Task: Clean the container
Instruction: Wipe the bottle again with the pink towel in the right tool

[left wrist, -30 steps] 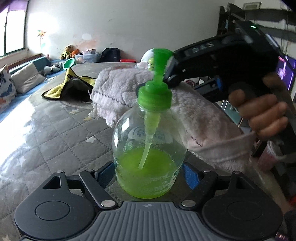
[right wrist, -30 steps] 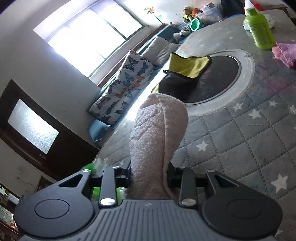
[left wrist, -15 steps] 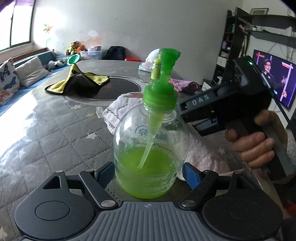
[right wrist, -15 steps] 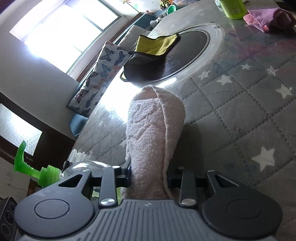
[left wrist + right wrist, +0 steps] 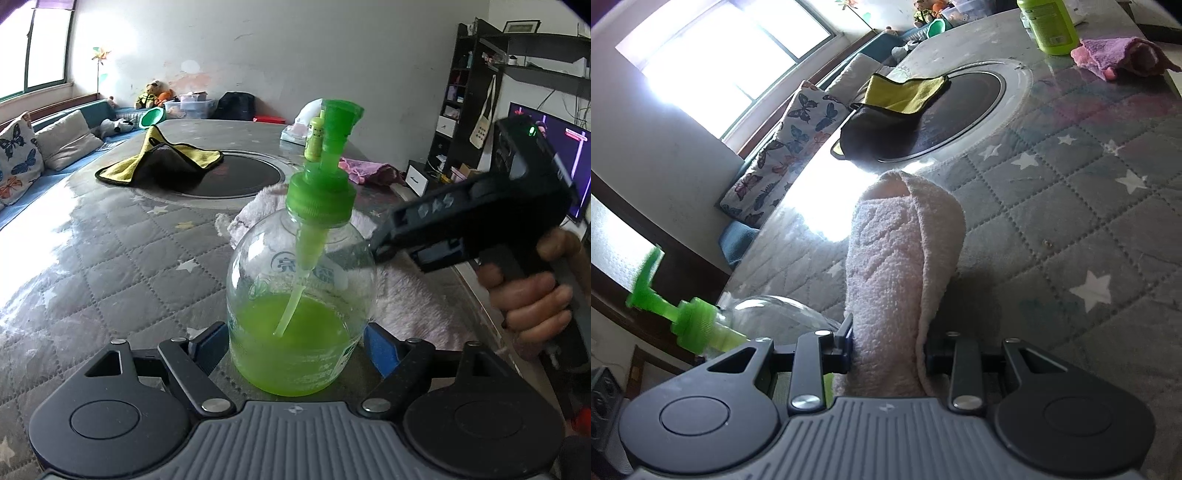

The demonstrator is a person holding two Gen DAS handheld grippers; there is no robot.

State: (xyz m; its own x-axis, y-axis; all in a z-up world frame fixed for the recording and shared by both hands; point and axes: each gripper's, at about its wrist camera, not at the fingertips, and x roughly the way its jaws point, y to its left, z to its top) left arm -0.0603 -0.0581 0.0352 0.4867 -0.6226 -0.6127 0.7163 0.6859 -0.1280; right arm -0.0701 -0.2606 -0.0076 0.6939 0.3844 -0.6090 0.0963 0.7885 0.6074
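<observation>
1. Left wrist view: the left tool [image 5: 295,347] clamps the lower body of the soap bottle [image 5: 301,295], upright over the table [image 5: 110,266]
2. Right tool [image 5: 888,349] is shut on a pink towel [image 5: 905,266]
3. The bottle lies just left of the towel, so the right hand is the one placed to wipe its side

The left gripper [image 5: 295,343] stands angled downward, its jaws clamped on the bottle [image 5: 299,310]. The right gripper [image 5: 888,350], gripped by a bare hand [image 5: 535,295], is pinched tight on a towel [image 5: 901,266], tilted down beside it.
</observation>
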